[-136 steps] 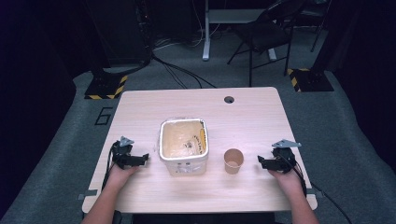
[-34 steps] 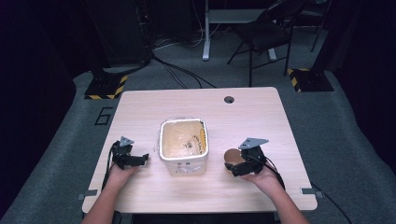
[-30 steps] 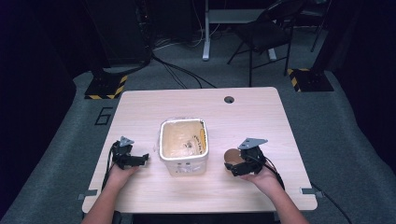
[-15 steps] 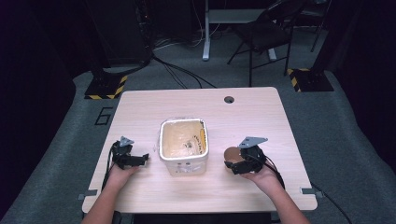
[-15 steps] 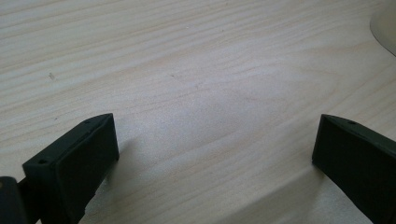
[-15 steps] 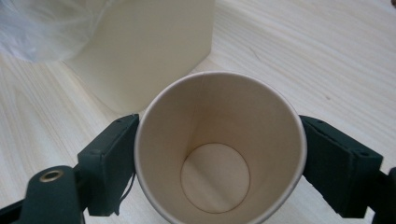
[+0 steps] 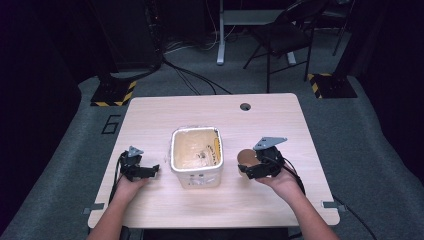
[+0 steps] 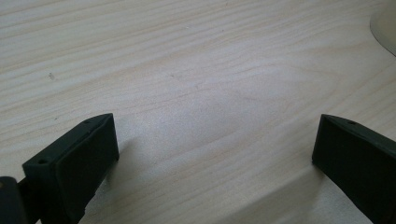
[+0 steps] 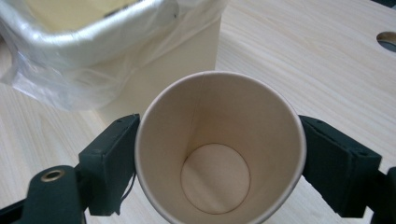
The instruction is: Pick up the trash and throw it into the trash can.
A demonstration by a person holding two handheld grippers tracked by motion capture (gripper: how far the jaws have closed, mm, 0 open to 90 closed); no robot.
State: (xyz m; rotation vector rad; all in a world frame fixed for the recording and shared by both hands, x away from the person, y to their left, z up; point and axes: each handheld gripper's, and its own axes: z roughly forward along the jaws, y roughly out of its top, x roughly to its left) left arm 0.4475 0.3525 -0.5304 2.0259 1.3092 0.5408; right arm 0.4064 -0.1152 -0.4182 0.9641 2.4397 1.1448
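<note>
An empty brown paper cup (image 7: 246, 159) stands just right of a cream bin (image 7: 197, 179) lined with clear plastic, near the middle of the wooden table (image 7: 210, 115). My right gripper (image 7: 247, 169) is shut on the cup. In the right gripper view both black jaws press the sides of the cup (image 9: 219, 140), and I look down into its bare bottom, with the bin's wall (image 9: 177, 56) just behind. My left gripper (image 7: 152, 171) rests on the table left of the bin. In the left gripper view, the left gripper (image 8: 215, 154) is open over bare wood.
A cable hole (image 7: 245, 106) sits near the table's far edge. Beyond the table are a folding chair (image 7: 285, 35), floor cables and yellow-black striped stand bases (image 7: 112, 95). The table's front edge lies close behind both hands.
Since 4.5 s ago the right gripper moved left from the table's right side to the cup and took hold of it. In the last second the cup shifted slightly. The left gripper stayed put.
</note>
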